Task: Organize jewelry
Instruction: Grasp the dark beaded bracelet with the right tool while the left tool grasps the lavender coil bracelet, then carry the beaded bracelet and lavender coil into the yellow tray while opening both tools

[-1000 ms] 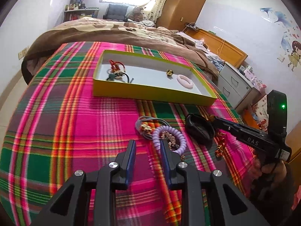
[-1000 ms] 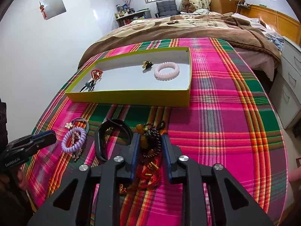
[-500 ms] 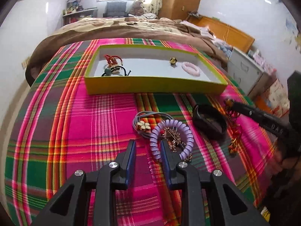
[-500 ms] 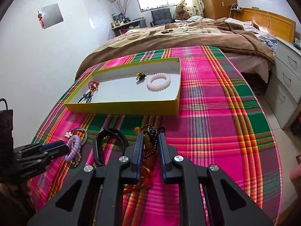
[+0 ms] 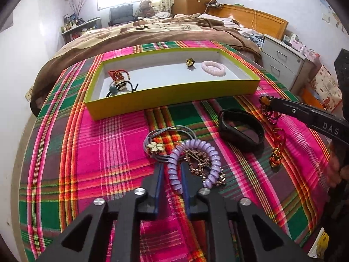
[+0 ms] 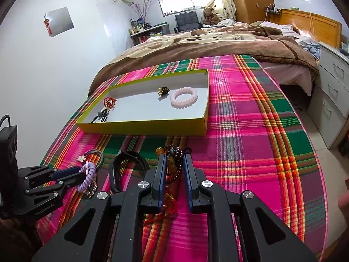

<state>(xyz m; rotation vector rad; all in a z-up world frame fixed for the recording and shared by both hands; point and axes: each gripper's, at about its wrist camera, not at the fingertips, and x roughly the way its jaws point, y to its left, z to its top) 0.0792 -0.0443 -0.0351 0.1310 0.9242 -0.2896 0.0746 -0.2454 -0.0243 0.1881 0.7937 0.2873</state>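
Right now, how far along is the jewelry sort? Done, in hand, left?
Done: the pink bracelet, a gold piece, a red ornament and a black hair tie lie in the yellow box.
In hand: the left gripper has just closed on the purple coil bracelet; the right gripper clamps the dark bead string.
Left: the black band, the grey flower tie and a gold chain lie on the plaid cloth.

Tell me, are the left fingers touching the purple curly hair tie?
Touching. The left wrist view shows the left gripper with its fingers just closed on the purple curly hair tie.
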